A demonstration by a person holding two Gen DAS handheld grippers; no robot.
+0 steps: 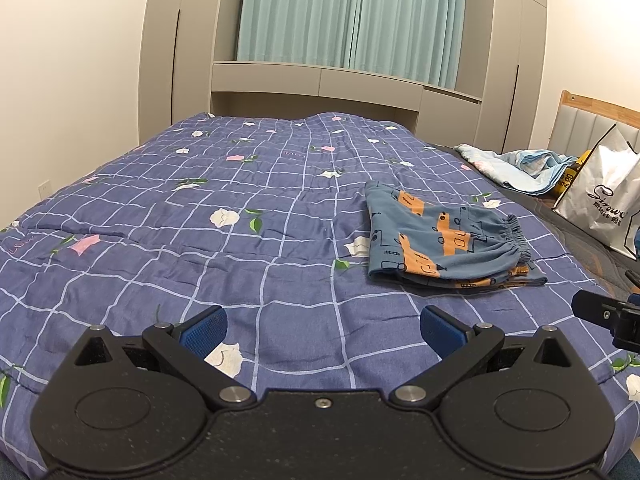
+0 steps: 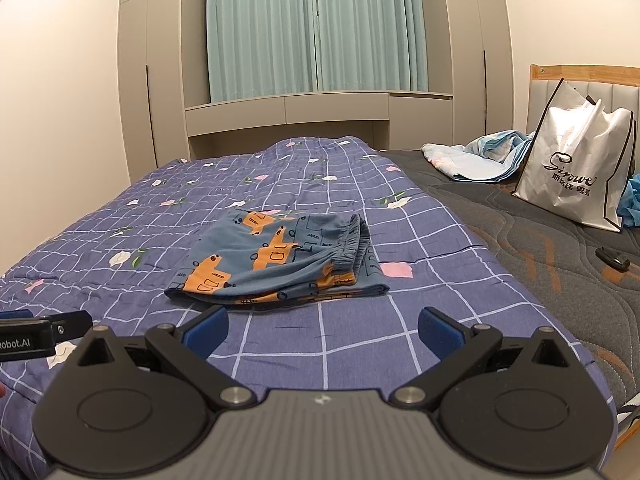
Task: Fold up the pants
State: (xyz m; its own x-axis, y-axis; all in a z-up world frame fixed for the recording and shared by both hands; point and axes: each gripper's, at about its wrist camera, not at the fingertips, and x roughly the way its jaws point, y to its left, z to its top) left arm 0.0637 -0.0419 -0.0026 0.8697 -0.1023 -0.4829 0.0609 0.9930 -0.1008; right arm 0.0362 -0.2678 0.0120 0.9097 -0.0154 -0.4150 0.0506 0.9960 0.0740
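The blue pants with orange vehicle prints (image 1: 444,240) lie folded in a compact stack on the blue checked quilt (image 1: 200,216), elastic waistband to the right. They also show in the right wrist view (image 2: 276,260). My left gripper (image 1: 322,330) is open and empty, above the quilt, near and left of the pants. My right gripper (image 2: 322,330) is open and empty, just in front of the pants' near edge. The right gripper's side shows at the right edge of the left wrist view (image 1: 608,316). The left gripper shows at the left edge of the right wrist view (image 2: 40,334).
A white shopping bag (image 2: 576,172) stands on the dark grey mattress (image 2: 520,240) to the right, before a padded headboard (image 2: 560,92). A crumpled light blue cloth (image 2: 476,156) lies beside it. A small black object (image 2: 612,258) lies on the mattress. Cabinets and teal curtains (image 2: 316,28) stand beyond.
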